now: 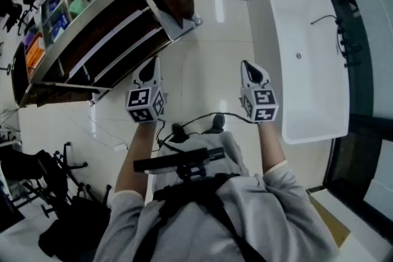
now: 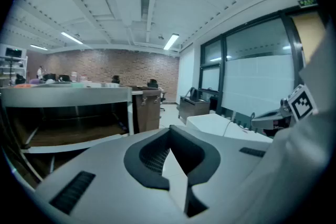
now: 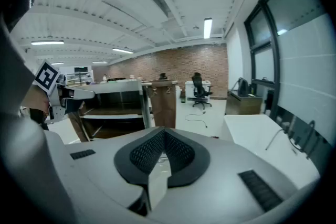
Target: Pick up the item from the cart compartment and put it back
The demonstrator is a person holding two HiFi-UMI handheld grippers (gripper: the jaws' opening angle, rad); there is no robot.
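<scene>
White, green, blue and orange items (image 1: 77, 6) fill the top compartments of the cart (image 1: 92, 17) at ten o'clock in the head view, well apart from both grippers; which one the task means I cannot tell. The left hand-held gripper (image 1: 148, 70) and the right hand-held gripper (image 1: 250, 70) hang side by side over the pale floor (image 1: 209, 27), each with jaws closed tip to tip on nothing; a white bathtub (image 1: 307, 40) lies at two o'clock.
</scene>
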